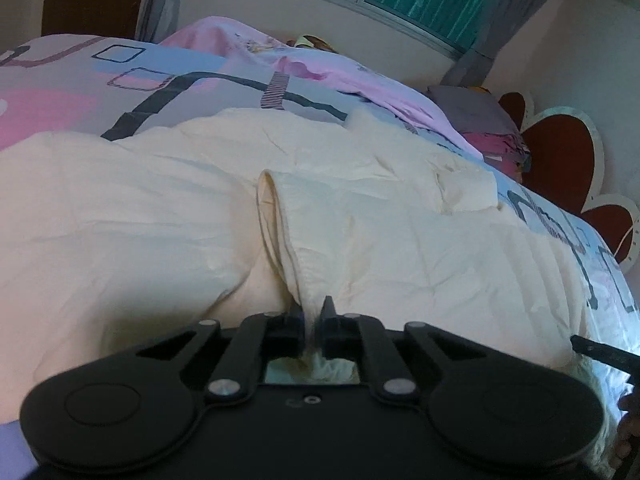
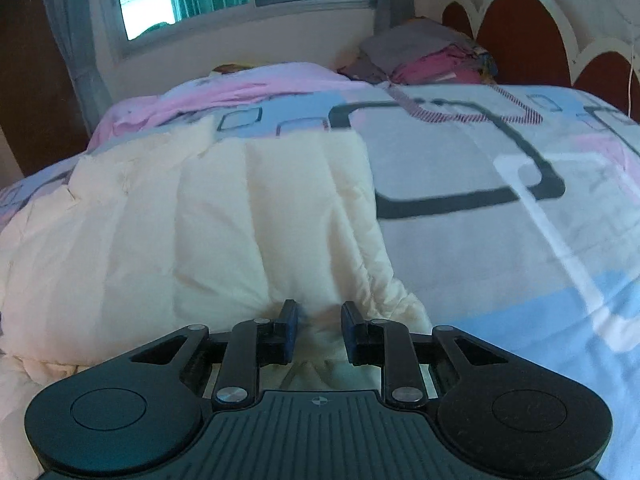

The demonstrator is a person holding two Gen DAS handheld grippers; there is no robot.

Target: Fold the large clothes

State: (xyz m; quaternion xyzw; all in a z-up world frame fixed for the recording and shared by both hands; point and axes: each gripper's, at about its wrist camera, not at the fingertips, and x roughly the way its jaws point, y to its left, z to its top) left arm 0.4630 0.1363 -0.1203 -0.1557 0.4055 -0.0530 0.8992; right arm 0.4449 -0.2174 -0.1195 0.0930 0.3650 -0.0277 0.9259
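Cream, softly crumpled cloth covers most of both views: a large garment (image 1: 168, 208) spread flat on a bed, its weave matte and creased, with a stitched hem that stands up in a narrow loop near the middle of the left wrist view and a folded cuff-like flap farther back. Under it lies a smooth bedspread (image 2: 500, 240) printed with rounded dark grey rectangles, pale blue blocks, pink patches and small striped bands. The left gripper (image 1: 311, 318), black plastic with riveted linkage arms, has its jaws nearly together, pinching a thin ridge of the cream fabric that rises straight from between the pads. The right gripper (image 2: 319, 326), of the same build but with a ribbed top plate, has blue-faced pads set a little wider, clamped on a thicker gathered bunch at the garment's right edge, where the cloth puckers into tight pleats. Long shallow ridges run away from that grip across the garment. At the far side lies a rumpled pink sheet (image 1: 256, 46), beside a stack of folded grey and magenta cloth (image 2: 424, 58) against a scalloped dark red headboard (image 2: 520, 24) with a pale rim.
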